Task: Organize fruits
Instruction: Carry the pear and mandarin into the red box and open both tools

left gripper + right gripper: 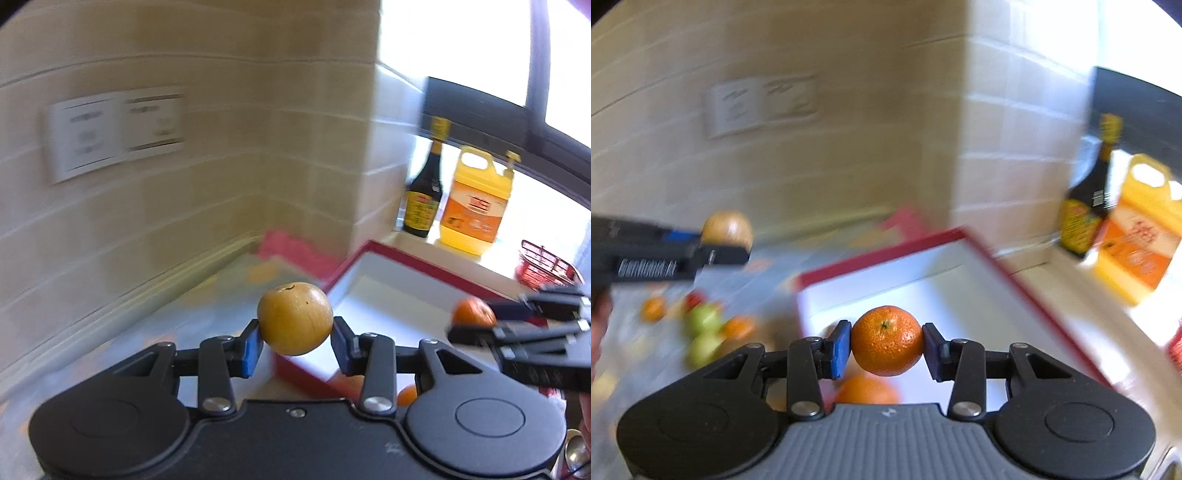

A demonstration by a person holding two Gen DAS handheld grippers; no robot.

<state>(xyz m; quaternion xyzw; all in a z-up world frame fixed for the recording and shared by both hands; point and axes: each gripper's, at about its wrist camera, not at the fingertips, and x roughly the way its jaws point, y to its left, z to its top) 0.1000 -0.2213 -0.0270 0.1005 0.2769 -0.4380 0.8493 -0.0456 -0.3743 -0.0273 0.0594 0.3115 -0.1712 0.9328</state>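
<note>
- Left gripper [297, 341] was clamped on a yellow-brown round fruit [294, 318], held between both blue pads [252, 347], lifted clear of the counter [177, 325].
- Right gripper [886, 345] was clamped on a mandarin [887, 339], stem side facing the camera, pads on its left and right flanks.
- The red-rimmed white tray [960, 295] lay ahead of and below the right fingers; for the left fingers it sat ahead and to their right.
- Another orange fruit [866, 389] lay just below the right fingers; blurred, so I couldn't tell whether it was inside the tray.
- Loose green and orange fruits [703, 332] sat on the counter, left of the right fingers.
- Judgement: step was carrying both fruits to the tray. Do it well by lowering each near the tray floor before opening, dropping into bare floor away from the other fruit, and keeping the two grippers apart.
- Heavy motion blur; slower would help.
</note>
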